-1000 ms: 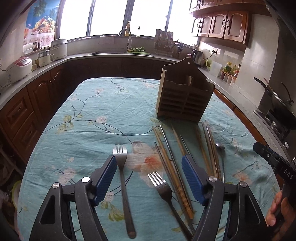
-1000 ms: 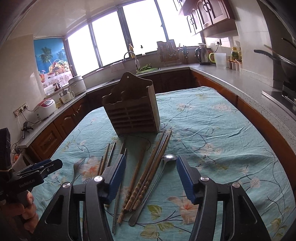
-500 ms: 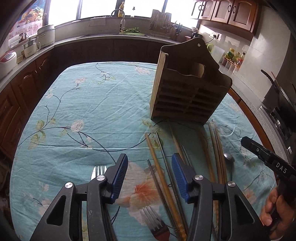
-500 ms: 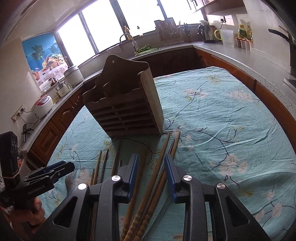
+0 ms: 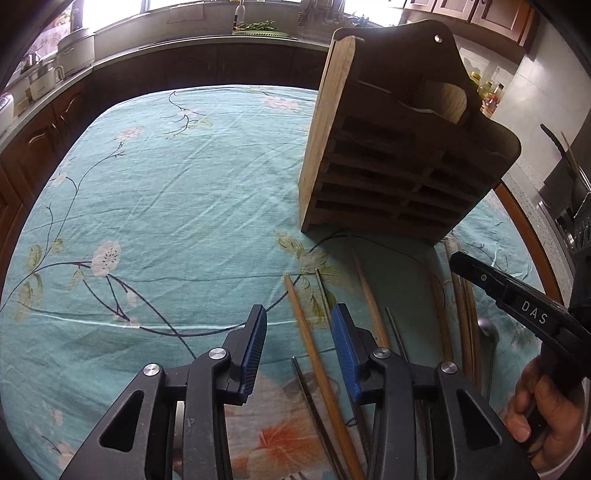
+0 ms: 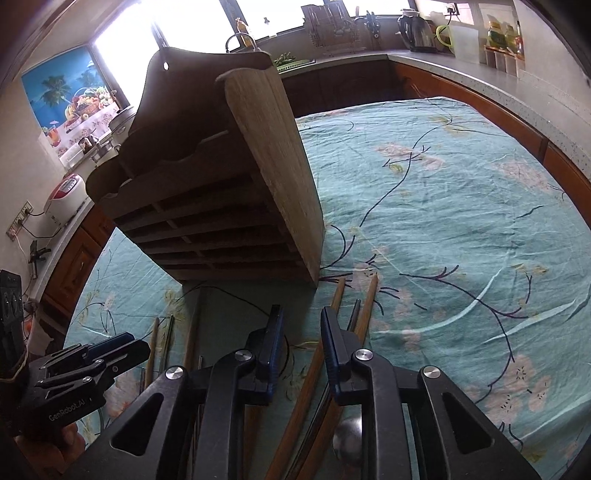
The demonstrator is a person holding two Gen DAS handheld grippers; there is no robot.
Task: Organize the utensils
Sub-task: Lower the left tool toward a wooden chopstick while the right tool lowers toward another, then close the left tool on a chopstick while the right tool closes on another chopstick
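Note:
A slatted wooden utensil holder [image 5: 399, 158] [image 6: 221, 184] stands upright on the teal floral tablecloth [image 5: 166, 206]. Wooden and metal chopsticks lie in front of it, with a spoon [image 5: 487, 328] [image 6: 347, 439] among them. My left gripper [image 5: 298, 325] hovers low over their far ends, jaws closing. A wooden chopstick [image 5: 314, 354] runs between the pads, which do not press on it. My right gripper [image 6: 301, 325], a hand holding it, also has closing jaws. Another wooden chopstick [image 6: 314, 365] lies under its narrow gap, not clamped. Each gripper shows in the other's view [image 5: 480, 273] [image 6: 122, 343].
Dark wood cabinets and grey counters ring the table on three sides. A rice cooker [image 6: 62, 195] sits on the left counter, a kettle [image 6: 413, 29] at the back, a stove with a pan [image 5: 565, 177] to the right. Bare cloth stretches left [image 5: 110, 295] and right [image 6: 461, 221] of the holder.
Both grippers have moved forward and down toward the holder, which now looms larger. Both pairs of jaws have narrowed. The two forks have slipped out of the left wrist view.

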